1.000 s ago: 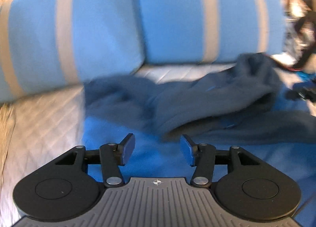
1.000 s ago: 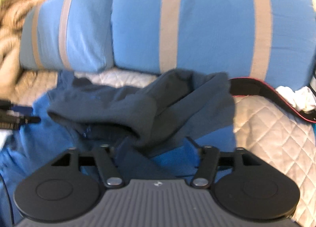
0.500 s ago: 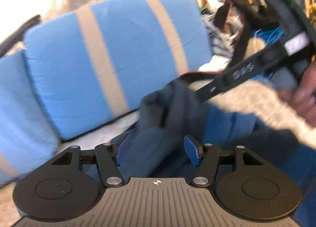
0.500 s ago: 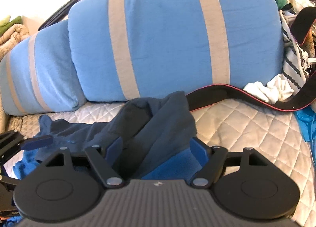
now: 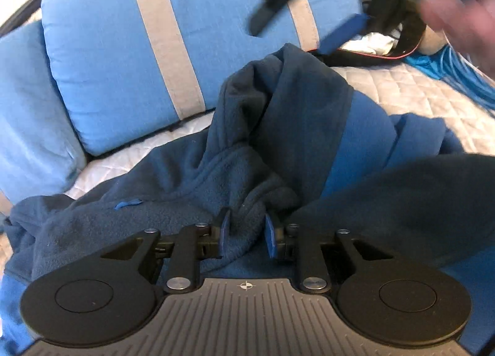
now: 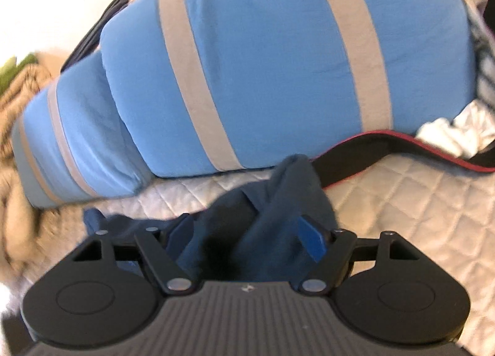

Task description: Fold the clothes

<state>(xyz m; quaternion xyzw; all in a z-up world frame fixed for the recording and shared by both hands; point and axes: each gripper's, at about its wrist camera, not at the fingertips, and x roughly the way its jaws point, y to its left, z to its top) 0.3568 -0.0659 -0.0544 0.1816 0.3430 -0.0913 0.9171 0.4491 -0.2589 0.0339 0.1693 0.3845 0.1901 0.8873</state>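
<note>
Fleece jacket (image 5: pixel 278 139), navy, soft and limp, bunched on quilted bed (image 5: pixel 417 93) near striped pillows (image 5: pixel 139 46). Left gripper (image 5: pixel 244 232) closing on a central fold; right gripper (image 6: pixel 247 232) released, straddling cloth. Better taken at hem or shoulder seams.

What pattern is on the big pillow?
Light blue with grey stripes; clearest in the right wrist view.

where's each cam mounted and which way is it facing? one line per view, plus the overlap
Left wrist: on the left gripper, looking forward and down over the navy fleece bunched between its closing jaws; the person's right hand shows, blurred, top right.
Right wrist: on the right gripper, looking forward and down at the fleece between its wide-set jaws; no hand shows.
Shared: the fleece, the striped blue cushions, the quilted cover.
</note>
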